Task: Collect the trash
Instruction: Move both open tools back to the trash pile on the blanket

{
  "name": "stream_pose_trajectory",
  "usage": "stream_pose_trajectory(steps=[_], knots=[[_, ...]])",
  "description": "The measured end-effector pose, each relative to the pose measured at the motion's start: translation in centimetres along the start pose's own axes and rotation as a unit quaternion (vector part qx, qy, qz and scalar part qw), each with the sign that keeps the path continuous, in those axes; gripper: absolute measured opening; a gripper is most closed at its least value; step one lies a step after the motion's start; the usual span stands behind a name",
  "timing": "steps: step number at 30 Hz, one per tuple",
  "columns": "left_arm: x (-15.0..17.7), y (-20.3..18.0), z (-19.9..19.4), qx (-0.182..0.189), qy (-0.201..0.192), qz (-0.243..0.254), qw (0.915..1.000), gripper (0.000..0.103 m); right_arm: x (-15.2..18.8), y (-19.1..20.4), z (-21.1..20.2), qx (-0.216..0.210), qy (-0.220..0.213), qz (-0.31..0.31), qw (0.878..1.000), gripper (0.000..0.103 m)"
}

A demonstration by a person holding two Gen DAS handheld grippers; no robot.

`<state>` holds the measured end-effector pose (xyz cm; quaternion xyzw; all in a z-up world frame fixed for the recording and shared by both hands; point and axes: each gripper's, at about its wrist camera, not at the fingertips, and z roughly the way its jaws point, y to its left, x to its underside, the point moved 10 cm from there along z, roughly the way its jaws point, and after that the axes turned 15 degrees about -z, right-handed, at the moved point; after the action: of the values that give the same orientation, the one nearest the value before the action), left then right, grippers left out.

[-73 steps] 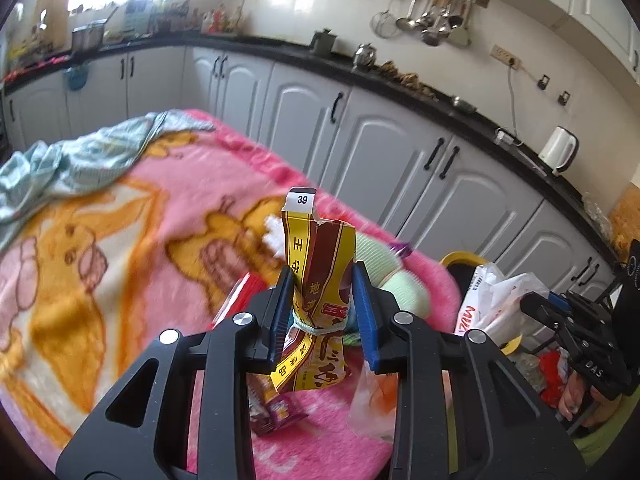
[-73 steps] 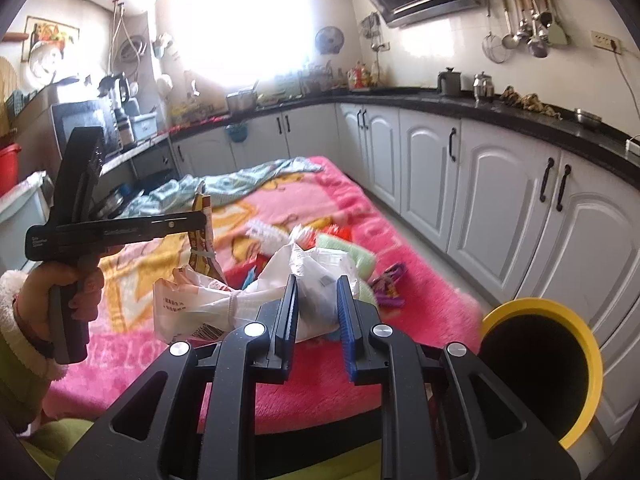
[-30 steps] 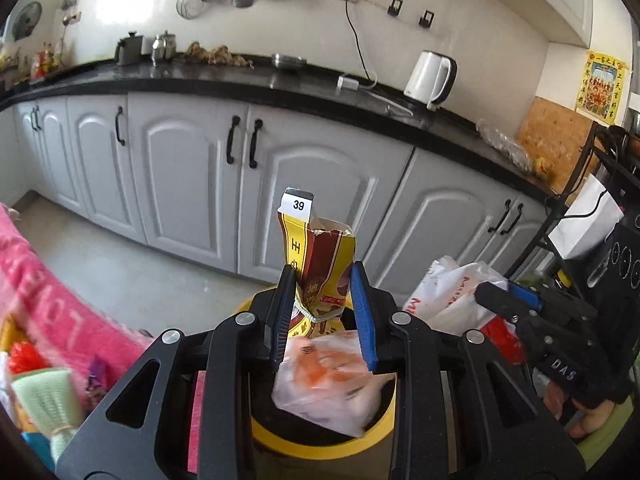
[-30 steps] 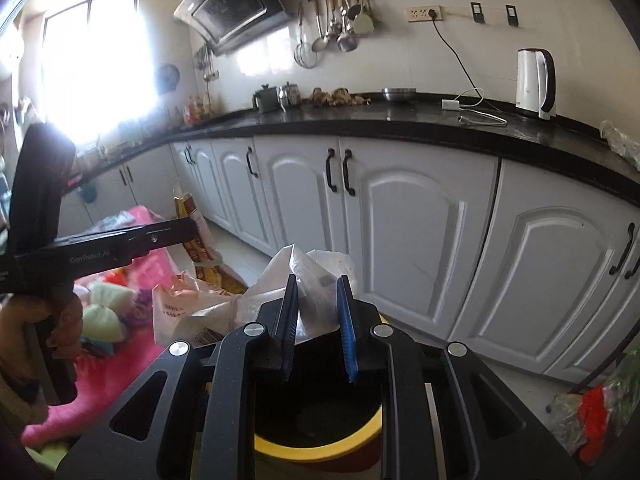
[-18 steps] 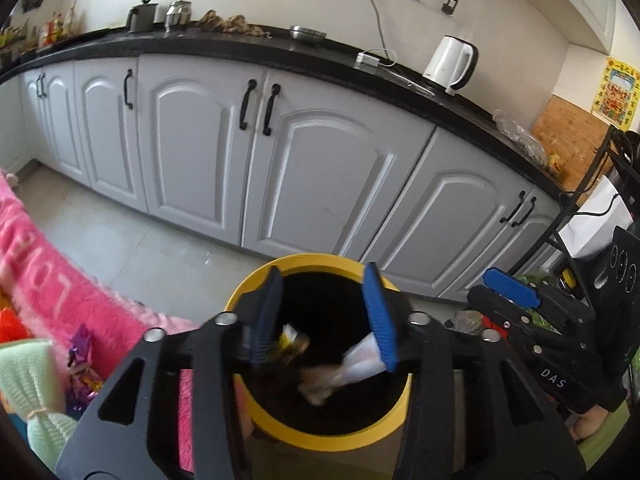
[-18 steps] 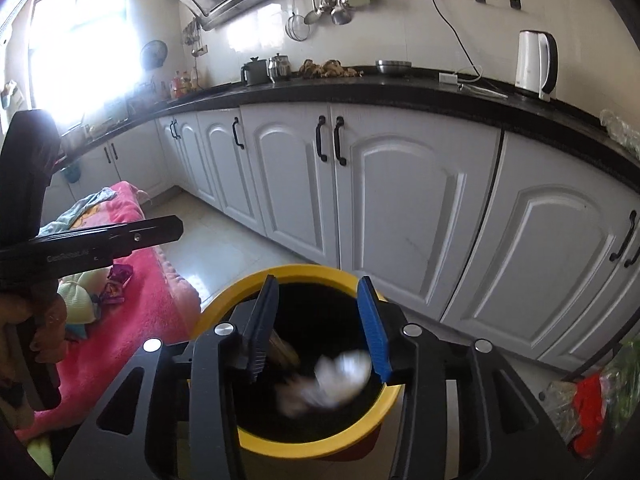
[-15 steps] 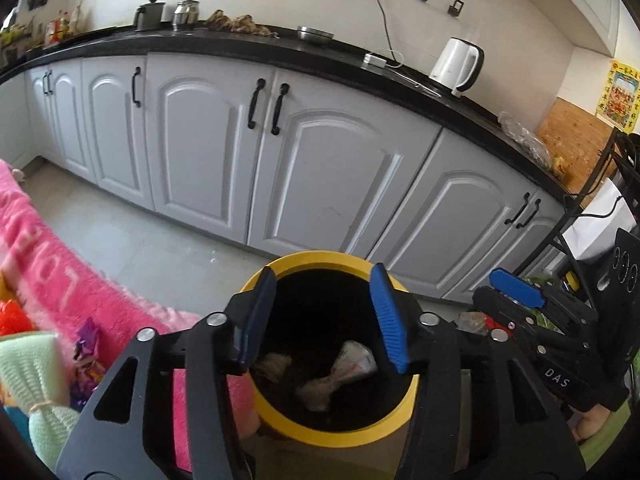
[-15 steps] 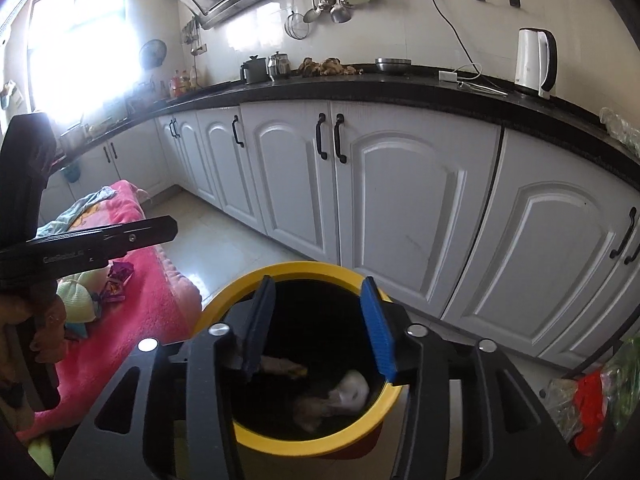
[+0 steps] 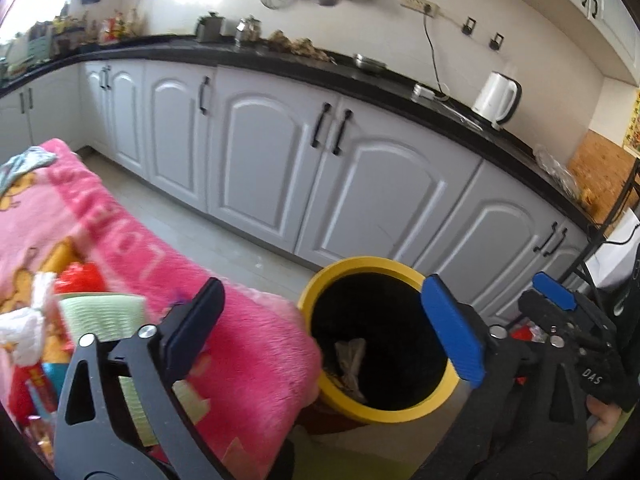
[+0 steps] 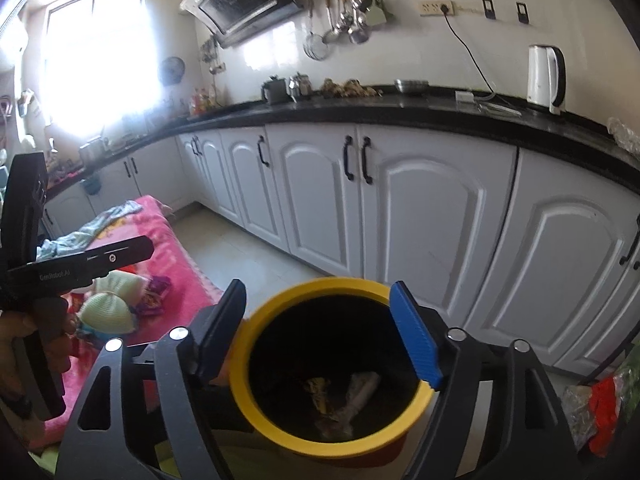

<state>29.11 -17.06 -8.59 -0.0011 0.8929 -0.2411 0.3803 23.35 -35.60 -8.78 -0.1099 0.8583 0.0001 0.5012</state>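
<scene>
The right tool (image 10: 316,330) hangs spread wide and empty directly over the yellow-rimmed bin (image 10: 280,432), its two fingers framing the opening. That looks like a placement chosen so whatever is let go falls straight in. The left tool (image 9: 324,328) is likewise spread and holds nothing; it sits partly over the same bin (image 9: 380,412) and partly over the edge of the pink blanket (image 9: 248,344).

At the bottom of the bin lie crumpled wrappers (image 10: 344,396) (one yellowish, one pale). More trash (image 9: 80,312) waits on the blanket just beside the bin: a green packet, something red, and a white scrap. The right wrist view shows these leftovers (image 10: 116,300) as well, near the person's left hand (image 10: 24,344).

The job seems only partly done. Behind everything, white cabinets (image 10: 400,216) run under a dark worktop (image 10: 440,114) carrying a white kettle (image 10: 546,78).
</scene>
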Motion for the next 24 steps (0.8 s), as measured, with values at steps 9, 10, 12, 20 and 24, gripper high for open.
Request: stream_pose_trajectory(steps=[9, 10, 12, 20, 24], knots=[[-1.0, 2.7, -4.8, -0.017, -0.040, -0.011, 0.9990, 0.092, -2.5, 4.8, -2.1, -0.023, -0.038, -0.036, 0.998, 0.082], [-1.0, 3.1, -5.3, -0.019, -0.043, -0.013, 0.9988, 0.092, -2.7, 5.5, -2.2, -0.027, -0.041, -0.040, 0.998, 0.082], [-1.1, 3.8, -6.3, -0.025, -0.051, -0.017, 0.9982, 0.092, -3.0, 6.5, -2.4, -0.033, -0.043, -0.047, 0.997, 0.082], [-2.0, 7.4, -9.9, -0.042, -0.083, -0.047, 0.9946, 0.092, -3.8, 11.0, -2.9, -0.060, -0.045, -0.086, 0.993, 0.082], [-2.6, 8.8, -11.4, -0.048, -0.096, -0.061, 0.9924, 0.092, -3.9, 13.3, -3.0, -0.074, -0.043, -0.104, 0.991, 0.082]])
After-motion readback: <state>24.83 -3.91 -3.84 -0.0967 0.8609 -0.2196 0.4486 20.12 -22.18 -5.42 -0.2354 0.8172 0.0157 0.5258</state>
